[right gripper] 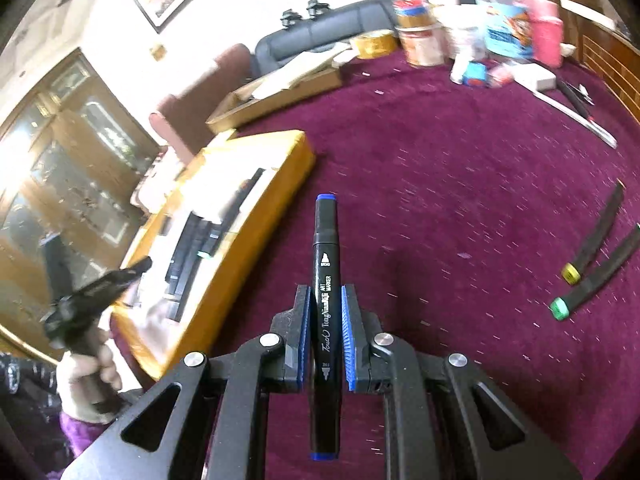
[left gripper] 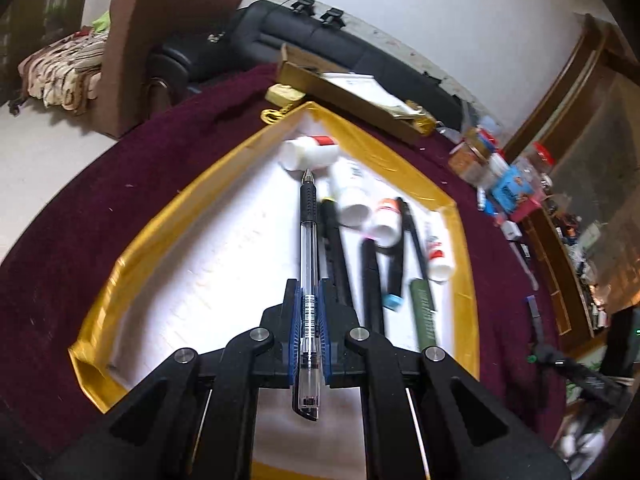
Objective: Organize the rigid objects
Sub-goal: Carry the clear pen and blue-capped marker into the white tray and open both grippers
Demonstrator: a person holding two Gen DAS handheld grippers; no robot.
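Observation:
In the left wrist view my left gripper (left gripper: 308, 292) is shut on a clear gel pen (left gripper: 307, 232) with a black grip. The pen hangs over the white floor of a gold-rimmed tray (left gripper: 168, 216). In the tray lie white bottles (left gripper: 351, 190), several dark markers (left gripper: 372, 280) and a green comb-like piece (left gripper: 426, 312). My right gripper (right gripper: 326, 300) is shut on a black art marker (right gripper: 326, 240) with blue ends, above the maroon cloth (right gripper: 440, 160). The tray (right gripper: 256, 216) is to its left. Over it is the left gripper (right gripper: 138, 270), blurred, held by a hand (right gripper: 86, 376).
A yellow-capped marker (right gripper: 596, 236) and a green-capped marker (right gripper: 596, 280) lie on the cloth at the right. A flat cardboard box (right gripper: 280, 88) and jars and packets (right gripper: 420, 40) crowd the far edge. A black sofa (left gripper: 320, 40) stands behind the table.

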